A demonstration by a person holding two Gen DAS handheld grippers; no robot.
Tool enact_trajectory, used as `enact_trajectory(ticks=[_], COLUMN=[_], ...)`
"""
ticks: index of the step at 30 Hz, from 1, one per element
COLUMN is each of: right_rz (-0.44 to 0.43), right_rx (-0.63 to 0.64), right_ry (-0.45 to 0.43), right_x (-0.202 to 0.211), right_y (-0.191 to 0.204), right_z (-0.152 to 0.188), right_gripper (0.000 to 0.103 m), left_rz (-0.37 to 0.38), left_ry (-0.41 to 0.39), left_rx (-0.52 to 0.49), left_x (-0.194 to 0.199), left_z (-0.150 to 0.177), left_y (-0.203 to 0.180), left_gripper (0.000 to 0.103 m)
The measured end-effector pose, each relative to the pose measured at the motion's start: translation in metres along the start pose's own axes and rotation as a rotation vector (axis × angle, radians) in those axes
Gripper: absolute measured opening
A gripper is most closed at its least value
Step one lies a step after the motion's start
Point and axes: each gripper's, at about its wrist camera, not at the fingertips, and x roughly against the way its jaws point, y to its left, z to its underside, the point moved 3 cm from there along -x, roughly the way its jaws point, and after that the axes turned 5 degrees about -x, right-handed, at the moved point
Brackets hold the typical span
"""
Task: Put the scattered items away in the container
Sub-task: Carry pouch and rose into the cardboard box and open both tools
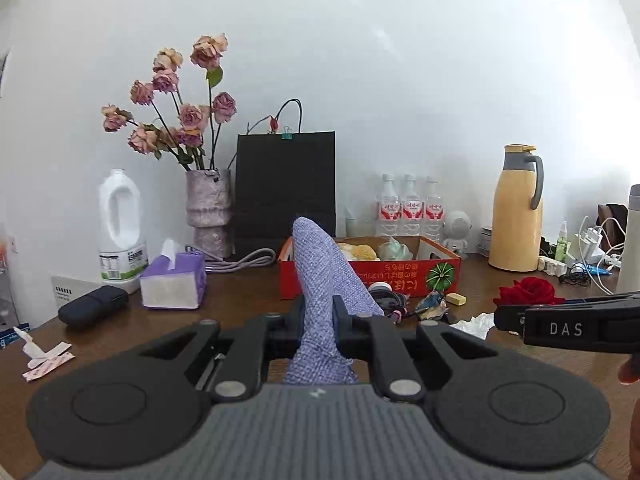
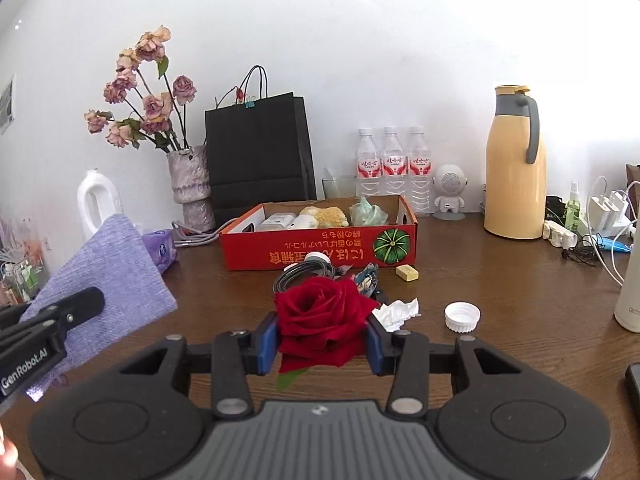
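left gripper (image 1: 319, 322) clamped on lilac woven cloth (image 1: 326, 280), right gripper (image 2: 322, 346) gripping red rose head (image 2: 322, 316), red cardboard box (image 2: 320, 254) beyond on brown wooden table (image 2: 500, 280)

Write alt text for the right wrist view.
The right gripper holds a red rose above a brown table, facing a red box of items. At left, the left gripper holds a purple cloth.

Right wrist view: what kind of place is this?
Probably a home or office side table against a wall: a vase of dried roses, bottled water, a thermos jug and chargers.
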Motion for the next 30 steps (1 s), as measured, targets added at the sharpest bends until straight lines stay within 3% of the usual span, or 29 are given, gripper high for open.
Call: enact_trajectory(ticks=[6, 15, 21, 26, 30], right_rz=[0.019, 0.03, 0.013, -0.002, 0.001], right_rx=[0.033, 0.021, 0.018, 0.043, 0.087], right_ry=[-0.044, -0.111, -0.098, -0.158, -0.192], right_x=[0.025, 0.017, -0.039, -0.117, -0.174], right_y=[0.005, 0.0, -0.005, -0.003, -0.001], right_z=[0.02, 0.01, -0.028, -0.099, -0.147], right_gripper=[0.042, 0.042, 0.042, 0.042, 0.043], left_rz=[-0.009, -0.024, -0.021, -0.017, -0.027], left_ry=[-0.019, -0.014, -0.019, -0.132, -0.13], left_rx=[0.004, 0.032, 0.06, 0.045, 0.041], left_x=[0.023, 0.0, -0.074, -0.167, -0.233], left_z=[0.017, 0.014, -0.022, -0.08, -0.098], left_y=[-0.003, -0.001, 0.0, -0.009, -0.016], left_gripper=[0.013, 0.013, 0.013, 0.014, 0.014])
